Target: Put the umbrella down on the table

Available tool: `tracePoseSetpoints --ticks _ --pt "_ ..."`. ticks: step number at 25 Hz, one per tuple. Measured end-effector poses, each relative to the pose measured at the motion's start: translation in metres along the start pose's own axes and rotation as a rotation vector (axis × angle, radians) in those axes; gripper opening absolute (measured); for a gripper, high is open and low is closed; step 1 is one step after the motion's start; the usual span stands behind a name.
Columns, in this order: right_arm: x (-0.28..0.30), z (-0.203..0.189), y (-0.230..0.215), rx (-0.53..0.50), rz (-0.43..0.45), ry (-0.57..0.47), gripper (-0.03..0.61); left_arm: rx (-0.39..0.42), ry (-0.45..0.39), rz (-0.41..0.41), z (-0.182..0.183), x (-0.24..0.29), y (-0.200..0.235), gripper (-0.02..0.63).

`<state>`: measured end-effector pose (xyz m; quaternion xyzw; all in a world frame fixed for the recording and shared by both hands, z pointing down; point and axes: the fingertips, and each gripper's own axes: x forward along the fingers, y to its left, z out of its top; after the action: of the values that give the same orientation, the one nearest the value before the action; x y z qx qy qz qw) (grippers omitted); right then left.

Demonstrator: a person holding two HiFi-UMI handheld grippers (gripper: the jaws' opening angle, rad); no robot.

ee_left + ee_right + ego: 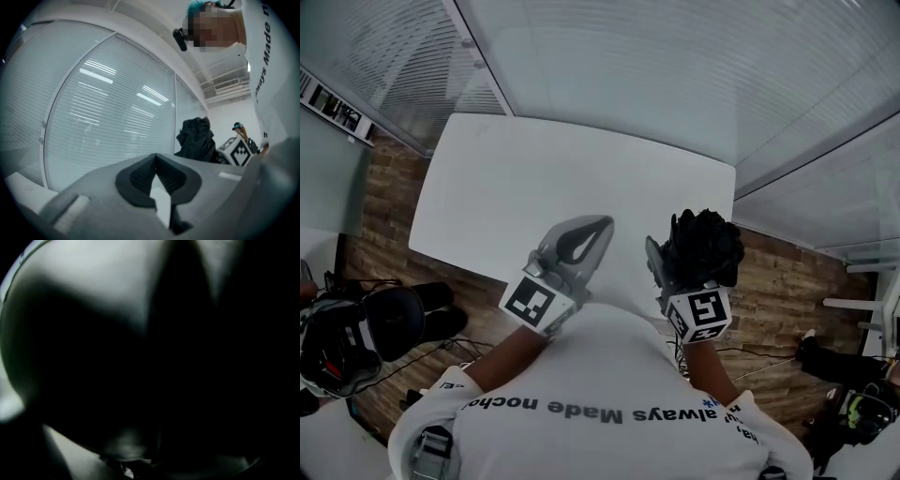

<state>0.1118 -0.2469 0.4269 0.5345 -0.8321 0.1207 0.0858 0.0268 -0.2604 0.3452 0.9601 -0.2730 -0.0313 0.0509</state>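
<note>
A folded black umbrella is bunched up in my right gripper, over the near right corner of the white table. The jaws are closed round it and its fabric hides the fingertips. In the right gripper view the dark umbrella fabric fills almost the whole picture. My left gripper is held over the table's near edge, shut, with nothing in it. In the left gripper view its tips meet, and the umbrella shows to the right beyond them.
Glass walls with blinds run round the far side of the table. On the wooden floor lie black bags and gear at the left and more equipment at the right. The person's white shirt fills the foreground.
</note>
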Motion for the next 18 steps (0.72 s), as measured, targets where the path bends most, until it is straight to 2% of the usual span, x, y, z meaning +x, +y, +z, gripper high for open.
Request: tracePoseSetpoints --ticks 8,18 --pt "0.040 -0.084 -0.018 0.031 0.001 0.220 0.224 -0.004 -0.003 0.018 -0.005 -0.007 0.007 0.003" --pt "0.077 -0.179 -0.037 0.018 0.031 0.477 0.221 0.000 -0.009 0.037 -0.009 -0.021 0.004 0.003"
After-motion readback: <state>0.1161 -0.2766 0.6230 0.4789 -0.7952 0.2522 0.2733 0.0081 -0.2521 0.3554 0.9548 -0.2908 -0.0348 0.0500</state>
